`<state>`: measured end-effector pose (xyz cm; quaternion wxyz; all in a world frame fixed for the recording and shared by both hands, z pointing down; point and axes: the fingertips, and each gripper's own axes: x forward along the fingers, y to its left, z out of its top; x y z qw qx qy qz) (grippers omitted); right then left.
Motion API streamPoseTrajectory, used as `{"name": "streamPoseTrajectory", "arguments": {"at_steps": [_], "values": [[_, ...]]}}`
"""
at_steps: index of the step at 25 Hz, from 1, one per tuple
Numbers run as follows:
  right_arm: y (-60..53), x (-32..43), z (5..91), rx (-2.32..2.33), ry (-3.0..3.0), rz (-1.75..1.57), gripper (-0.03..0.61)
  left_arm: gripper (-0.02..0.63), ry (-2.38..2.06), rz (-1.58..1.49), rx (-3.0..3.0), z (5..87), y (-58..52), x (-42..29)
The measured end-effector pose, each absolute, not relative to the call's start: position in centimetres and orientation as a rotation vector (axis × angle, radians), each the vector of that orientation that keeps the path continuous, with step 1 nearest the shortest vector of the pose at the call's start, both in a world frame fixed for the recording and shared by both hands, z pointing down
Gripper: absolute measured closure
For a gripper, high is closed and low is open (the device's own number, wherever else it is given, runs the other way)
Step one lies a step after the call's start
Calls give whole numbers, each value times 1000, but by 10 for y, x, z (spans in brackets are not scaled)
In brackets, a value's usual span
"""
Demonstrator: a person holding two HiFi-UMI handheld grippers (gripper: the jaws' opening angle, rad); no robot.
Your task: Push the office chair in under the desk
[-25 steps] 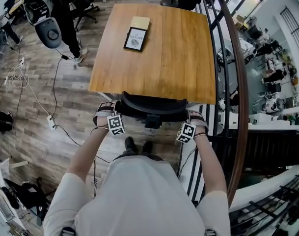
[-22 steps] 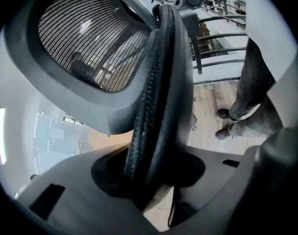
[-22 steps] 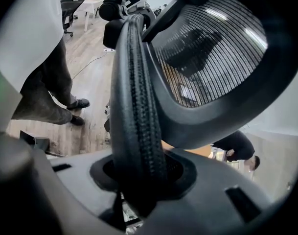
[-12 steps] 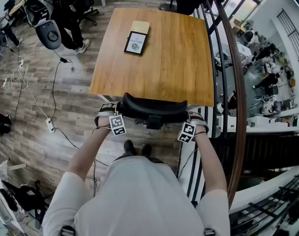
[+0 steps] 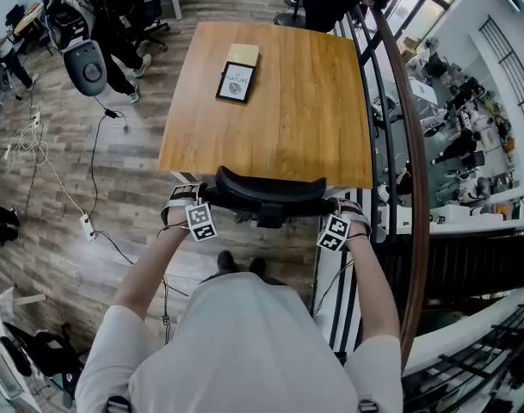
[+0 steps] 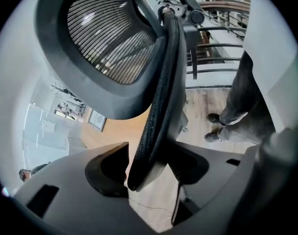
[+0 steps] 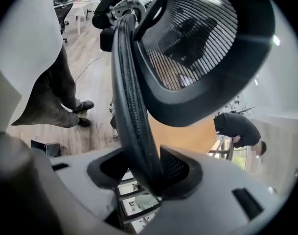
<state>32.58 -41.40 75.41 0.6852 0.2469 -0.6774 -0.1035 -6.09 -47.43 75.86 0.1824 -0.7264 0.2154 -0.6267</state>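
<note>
The black office chair (image 5: 266,194) stands against the near edge of the wooden desk (image 5: 270,119), with its seat hidden beneath. My left gripper (image 5: 188,206) is at the left end of the chair back and my right gripper (image 5: 339,219) at the right end. In the left gripper view the back's padded rim (image 6: 161,82) runs between the opening jaws of the left gripper (image 6: 149,165), with a slit of space beside it. In the right gripper view the rim (image 7: 129,97) leans on one pad of the right gripper (image 7: 146,173). Those jaws are also opening, with a gap on the other side.
A framed picture (image 5: 236,82) and a tan notebook (image 5: 243,54) lie on the desk's far part. A curved railing (image 5: 412,144) runs along the right. Cables (image 5: 89,222) trail over the wooden floor at left, near another chair (image 5: 85,63). A person's dark trouser legs (image 6: 237,102) are behind the chair.
The chair back stays at the desk's near edge with both grippers at its ends. The right gripper's marker cube has drifted slightly right and down.
</note>
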Motion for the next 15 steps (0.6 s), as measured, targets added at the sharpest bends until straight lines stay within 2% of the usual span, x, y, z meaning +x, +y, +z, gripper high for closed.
{"name": "streamPoseTrajectory", "arguments": {"at_steps": [15], "values": [[-399,333,721,576,-1532,-147,400,380,564,-1704,-2156,722,-456,-59]]}}
